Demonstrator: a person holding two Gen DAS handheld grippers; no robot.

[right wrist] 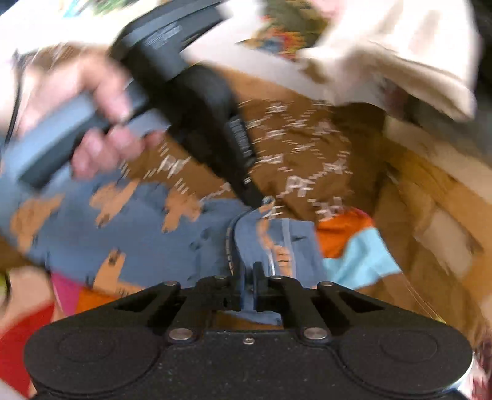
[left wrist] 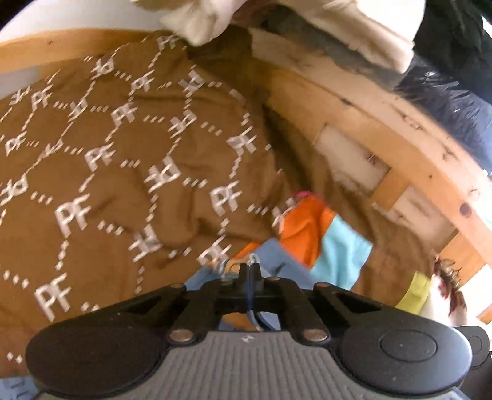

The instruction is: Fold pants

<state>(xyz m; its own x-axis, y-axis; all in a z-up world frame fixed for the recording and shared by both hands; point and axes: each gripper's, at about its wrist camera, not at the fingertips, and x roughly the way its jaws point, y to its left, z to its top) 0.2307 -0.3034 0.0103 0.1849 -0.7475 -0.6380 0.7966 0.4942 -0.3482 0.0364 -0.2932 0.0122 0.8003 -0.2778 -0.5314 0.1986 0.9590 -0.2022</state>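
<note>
1. While the left wrist view is blurred, it shows the left gripper [left wrist: 249,272] with jaws together, pinching a thin edge of the blue pants [left wrist: 276,261] by a drawstring loop. The pants lie on a brown patterned blanket [left wrist: 123,154], next to an orange and light-blue cloth [left wrist: 323,240]. A wooden frame [left wrist: 399,144] curves close on the right, with cream fabric [left wrist: 353,27] above it, so I judge open room lies leftward over the blanket.

2. Seen from the right wrist view, the right gripper [right wrist: 249,277] is likewise clamped on the pants' [right wrist: 138,240] hem or waistband edge. The left hand [right wrist: 101,123] holds its tool just beyond. The fabric looks soft, light and limp; it should drape and slip, so grips at edges or corners suit best.
</note>
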